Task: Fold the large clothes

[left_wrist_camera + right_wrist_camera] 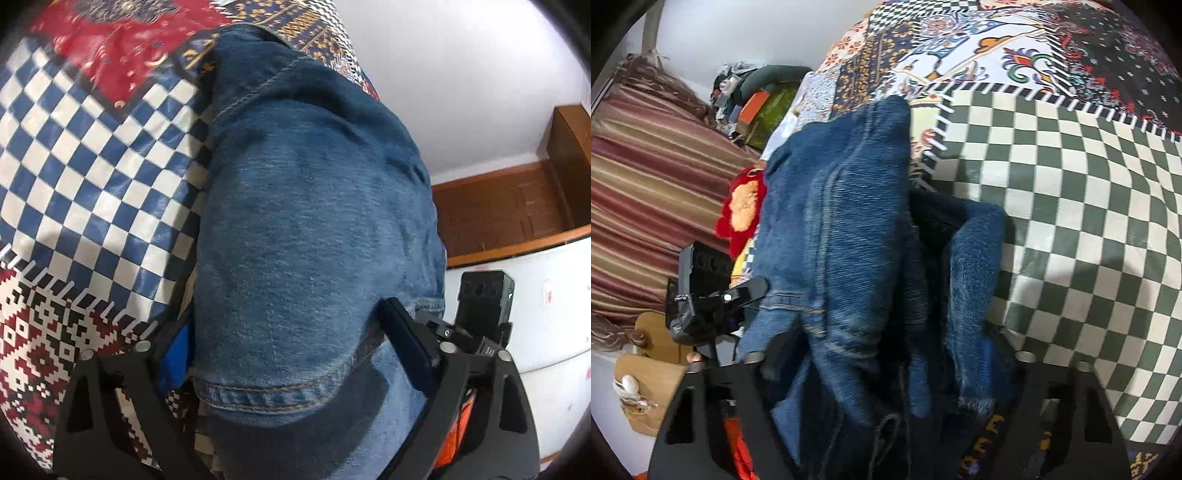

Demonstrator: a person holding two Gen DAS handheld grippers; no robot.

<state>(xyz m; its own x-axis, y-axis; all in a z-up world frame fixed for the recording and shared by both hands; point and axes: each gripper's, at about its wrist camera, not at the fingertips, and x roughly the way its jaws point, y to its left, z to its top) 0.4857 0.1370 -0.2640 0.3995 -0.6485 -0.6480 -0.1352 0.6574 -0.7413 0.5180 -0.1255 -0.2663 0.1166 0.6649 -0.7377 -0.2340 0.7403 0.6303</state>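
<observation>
A pair of blue jeans (pixel 314 206) lies lengthwise on a patchwork bedspread (pixel 92 166). My left gripper (pixel 291 354) is shut on the hemmed end of the jeans; denim bulges between the fingers and hides the blue pads almost fully. In the right wrist view the jeans (pixel 842 229) are bunched and folded over. My right gripper (pixel 886 369) is shut on the jeans, with cloth piled over the jaws. The left gripper (pixel 713 302) shows at the left of that view, and the right gripper's body shows in the left wrist view (pixel 484 295).
The bedspread has a green checkered patch (pixel 1071 221). A striped curtain (pixel 646 184) and a red cushion (pixel 742 206) are left of the bed. A wooden headboard (pixel 509 214) stands against a white wall. Clutter (pixel 757 99) sits beyond the bed.
</observation>
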